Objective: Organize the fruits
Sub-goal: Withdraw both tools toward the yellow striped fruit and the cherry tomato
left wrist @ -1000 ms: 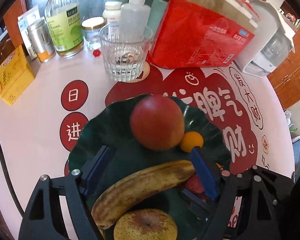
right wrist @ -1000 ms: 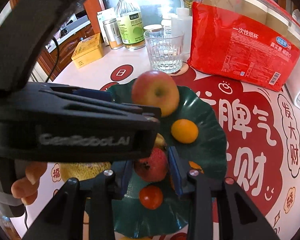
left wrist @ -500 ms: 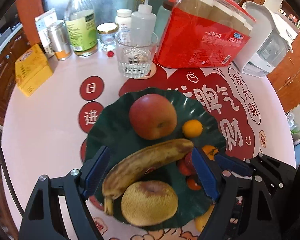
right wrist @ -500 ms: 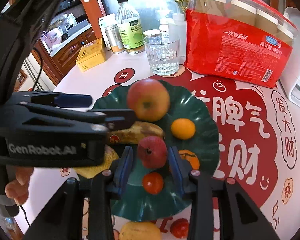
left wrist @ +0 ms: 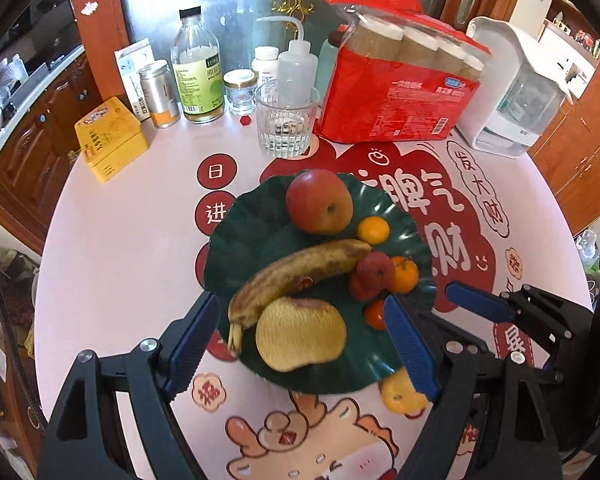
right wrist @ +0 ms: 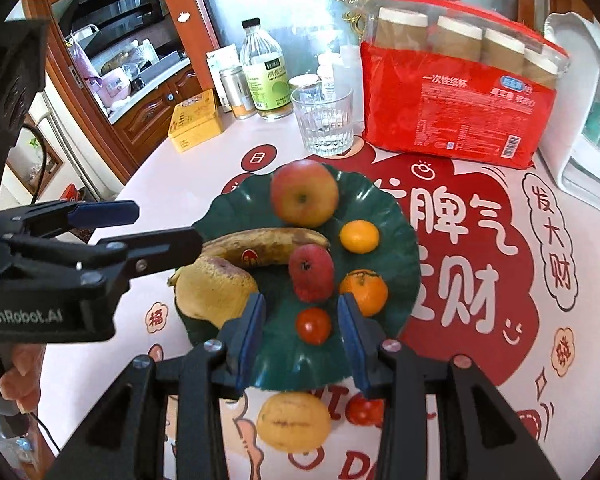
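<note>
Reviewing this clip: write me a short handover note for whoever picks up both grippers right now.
Left gripper: open, empty, above the near side of the green plate.
Right gripper: open, nothing between its pads, above the plate's near edge.
On the plate: apple, banana, pear, small red fruit, two oranges, cherry tomato.
Still on the table, just off the plate's near rim: a yellow fruit and a second tomato.
Left to do, probably: move those two onto the plate.
</note>
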The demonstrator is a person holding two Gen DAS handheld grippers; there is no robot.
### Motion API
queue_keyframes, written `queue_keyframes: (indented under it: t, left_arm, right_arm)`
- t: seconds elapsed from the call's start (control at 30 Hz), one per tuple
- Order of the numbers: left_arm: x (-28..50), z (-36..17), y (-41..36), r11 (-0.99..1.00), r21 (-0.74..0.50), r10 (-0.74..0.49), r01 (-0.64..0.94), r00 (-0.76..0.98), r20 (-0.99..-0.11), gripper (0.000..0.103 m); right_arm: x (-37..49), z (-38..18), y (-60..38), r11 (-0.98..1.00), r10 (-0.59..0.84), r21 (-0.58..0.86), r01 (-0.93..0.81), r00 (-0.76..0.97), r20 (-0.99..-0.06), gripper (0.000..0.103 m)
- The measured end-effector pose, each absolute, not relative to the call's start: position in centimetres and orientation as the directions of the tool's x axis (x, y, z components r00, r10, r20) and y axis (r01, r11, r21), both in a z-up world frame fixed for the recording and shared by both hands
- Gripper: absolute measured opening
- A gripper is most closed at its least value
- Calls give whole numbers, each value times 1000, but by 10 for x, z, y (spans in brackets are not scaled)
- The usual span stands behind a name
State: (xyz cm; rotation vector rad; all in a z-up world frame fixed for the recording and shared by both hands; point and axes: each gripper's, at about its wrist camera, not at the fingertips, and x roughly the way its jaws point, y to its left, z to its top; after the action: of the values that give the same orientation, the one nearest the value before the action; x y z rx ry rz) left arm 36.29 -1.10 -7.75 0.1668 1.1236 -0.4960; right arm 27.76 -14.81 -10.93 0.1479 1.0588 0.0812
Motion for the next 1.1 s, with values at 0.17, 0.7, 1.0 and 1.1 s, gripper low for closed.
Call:
queue_keyframes:
  t: [0.17, 0.7, 1.0, 1.1]
  left_arm:
    - [338, -60, -10, 889, -113, -294, 444, 362, -884, 84]
    - [256, -10, -25, 920, -123, -300, 373, 467, -832, 88]
    - [216, -10, -41, 934, -128, -292, 333, 510, -809, 91]
    - [210, -18, -45, 940, -128, -282, 317, 510, -812, 91]
  right_arm:
    - [260, -93, -156, 985, 148, 173, 3, 505, -851, 39]
    - [202, -35, -207, 980, 168, 199, -10, 575, -801, 44]
    - [181, -24, -236, 976, 184, 217, -17, 600, -779, 45]
    - [177, -24, -243, 976, 188, 218, -23, 601, -777, 45]
